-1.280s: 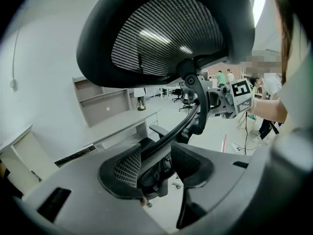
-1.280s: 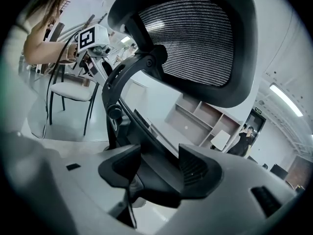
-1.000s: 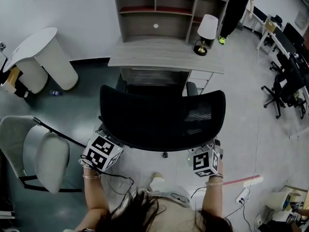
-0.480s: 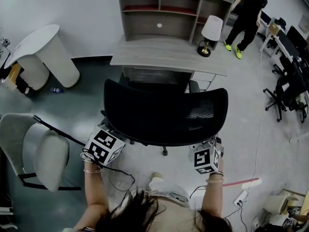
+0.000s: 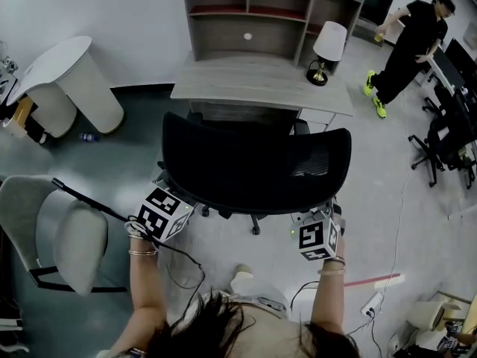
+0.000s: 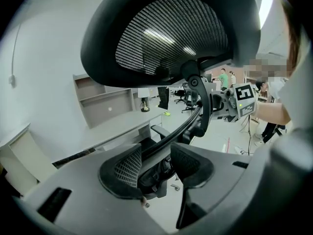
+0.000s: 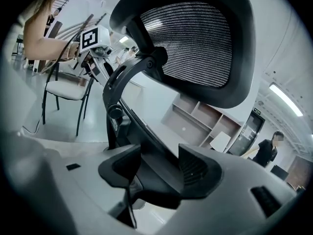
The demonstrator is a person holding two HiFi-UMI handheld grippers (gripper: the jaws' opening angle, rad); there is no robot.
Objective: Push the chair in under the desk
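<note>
chair (image 5: 253,171) pushed closer to desk (image 5: 261,80) than a second ago.
left gripper (image 5: 179,202) clamped on the back frame's left bar; backrest now nearly at the desk's front edge, seat hidden beneath it; right gripper (image 5: 317,216) clamped on the right bar; bystander (image 5: 410,43) has walked further right.

You will find no words or numbers here that can be read. The white cubes (image 5: 159,213) on your left gripper (image 5: 173,194) and right gripper (image 5: 320,216) carry only black square code patterns, no letters or digits. In the right gripper view, a small dark sign (image 7: 257,112) hangs high beside the grey shelf unit (image 7: 195,119); its pale lettering is too small to make out.
</note>
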